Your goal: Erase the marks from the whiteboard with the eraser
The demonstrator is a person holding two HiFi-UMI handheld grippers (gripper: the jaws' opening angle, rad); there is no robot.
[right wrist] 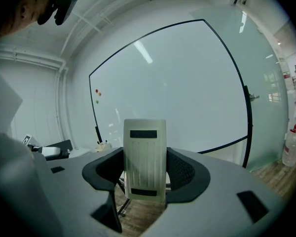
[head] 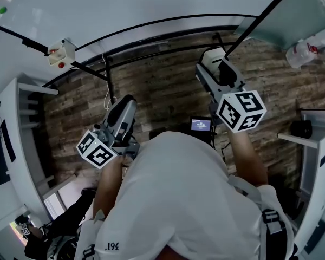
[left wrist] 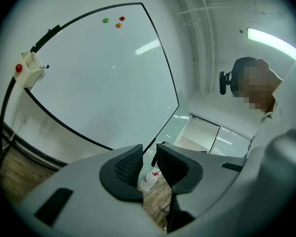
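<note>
Grips a pale grey rectangular eraser (right wrist: 145, 157) upright between the fingers of the right gripper (right wrist: 145, 168), facing the large black-framed whiteboard (right wrist: 187, 83); holds the left gripper (left wrist: 148, 164) fingers narrowly parted with nothing between them, aimed toward the same board's lower edge

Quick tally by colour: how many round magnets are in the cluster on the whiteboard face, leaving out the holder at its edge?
Green magnet: 1
Red magnet: 1
Orange magnet: 1
Total on the whiteboard: 3
</note>
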